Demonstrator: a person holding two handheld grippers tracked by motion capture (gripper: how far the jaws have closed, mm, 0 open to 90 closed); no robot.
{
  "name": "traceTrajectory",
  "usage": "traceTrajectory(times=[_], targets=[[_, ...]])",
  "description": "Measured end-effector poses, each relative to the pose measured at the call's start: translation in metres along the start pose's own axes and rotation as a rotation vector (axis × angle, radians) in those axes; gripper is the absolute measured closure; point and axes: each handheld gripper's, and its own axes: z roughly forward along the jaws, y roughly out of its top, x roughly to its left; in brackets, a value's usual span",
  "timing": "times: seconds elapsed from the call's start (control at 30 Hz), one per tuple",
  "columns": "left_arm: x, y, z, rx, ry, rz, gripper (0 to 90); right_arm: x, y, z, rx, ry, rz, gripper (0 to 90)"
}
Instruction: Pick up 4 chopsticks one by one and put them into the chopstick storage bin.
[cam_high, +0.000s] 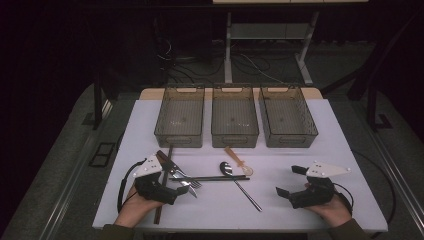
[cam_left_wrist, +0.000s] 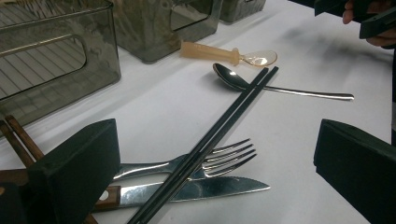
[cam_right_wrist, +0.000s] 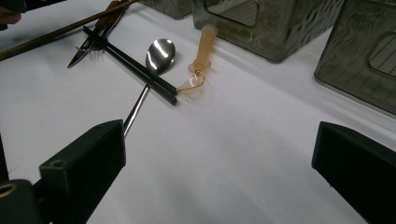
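**Cutlery loose on table, both grippers wide and empty**

Seen from high view: white table (cam_high: 320, 130), three smoked bins (cam_high: 180, 117) (cam_high: 234, 116) (cam_high: 287, 117) in a row at 12 o'clock, all bare inside. Below them, at centre, a scatter of cutlery. Left gripper (cam_high: 187, 186) at 8 o'clock, jaws spread, nothing between them, hovering at the near edge of the pile. Right gripper (cam_high: 290, 180) at 4 o'clock, jaws spread likewise, well apart from the pile, gripping nothing.

From left gripper view, detail lost from above: black chopsticks (cam_left_wrist: 210, 137) lying across fork (cam_left_wrist: 219, 156) and knife (cam_left_wrist: 210, 186), tips reaching past steel spoon (cam_left_wrist: 233, 79); brown sticks (cam_left_wrist: 18, 137) at 9 o'clock behind the left jaw.

From right gripper view: amber spoon (cam_right_wrist: 198, 65) with clear bowl touching the chopstick tips, just beside the steel spoon's bowl.

Count: three bins, two grippers, two spoons, one black chopstick pair, one brown pair, one fork, one knife.
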Motion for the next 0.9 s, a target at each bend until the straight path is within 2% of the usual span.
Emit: traceTrajectory(times=[0.27, 0.43, 0.6, 0.7, 0.77, 0.83, 0.9], targets=[[0.001, 0.0, 0.001, 0.009, 0.005, 0.001, 0.4, -0.002, 0.0, -0.001, -0.005, -0.005, 0.007, 2.3], [0.002, 0.002, 0.0, 0.01, 0.024, 0.006, 5.1, -0.002, 0.0, -0.001, -0.005, -0.009, 0.005, 2.3], [0.009, 0.005, 0.001, 0.015, 0.063, 0.01, 15.2, -0.002, 0.0, 0.0, -0.002, -0.011, 0.005, 2.3], [0.02, 0.007, 0.002, 0.017, 0.093, -0.015, 21.8, -0.002, 0.0, -0.001, -0.003, -0.013, 0.009, 2.3], [0.022, 0.007, 0.002, 0.009, 0.097, -0.029, 27.5, -0.002, 0.0, -0.001, -0.008, -0.013, 0.006, 2.3], [0.03, 0.006, 0.001, 0.015, 0.122, -0.049, 33.3, -0.003, 0.001, 0.0, -0.007, -0.009, 0.007, 2.3], [0.033, 0.006, 0.001, 0.021, 0.132, -0.053, 37.8, -0.002, 0.001, 0.002, -0.002, -0.009, 0.011, 2.3]])
